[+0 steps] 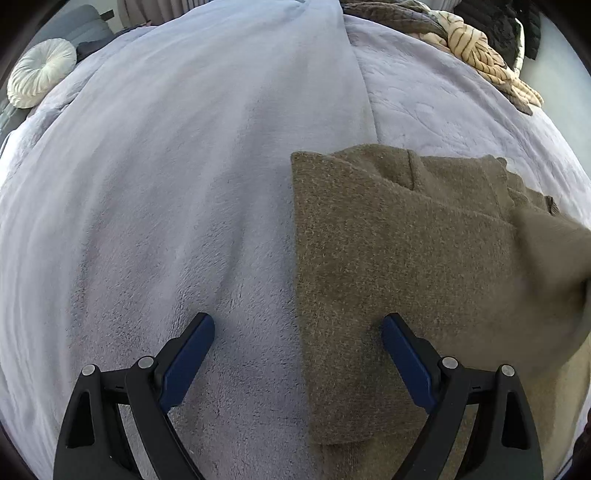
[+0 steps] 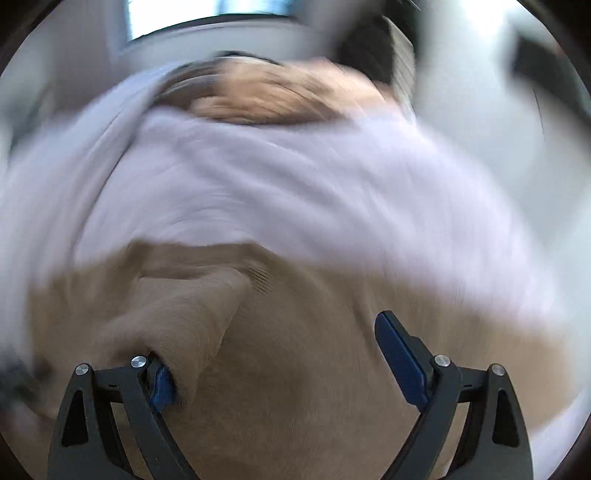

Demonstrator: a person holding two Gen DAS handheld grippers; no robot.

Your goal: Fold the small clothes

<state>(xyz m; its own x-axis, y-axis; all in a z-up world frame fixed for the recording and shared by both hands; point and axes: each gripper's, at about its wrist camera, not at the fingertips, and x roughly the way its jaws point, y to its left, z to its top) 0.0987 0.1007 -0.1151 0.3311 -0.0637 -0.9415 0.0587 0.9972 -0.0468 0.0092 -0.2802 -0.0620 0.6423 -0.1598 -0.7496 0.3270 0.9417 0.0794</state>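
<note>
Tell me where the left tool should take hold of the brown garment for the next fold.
Probably the garment's straight left edge, where it lies flat on the blanket. Come down from above with the left tool straddling that edge: one finger over blanket, the other over cloth, as they already stand. The far right side is bunched and blurred, a poorer choice.

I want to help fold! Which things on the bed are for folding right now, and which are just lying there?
For the job:
- fuzzy olive-brown knitted garment
- left gripper, open
- right gripper, open

Just lying about:
- round white pleated cushion
- cream striped cloth
- black clothing
- soft lilac blanket
</note>
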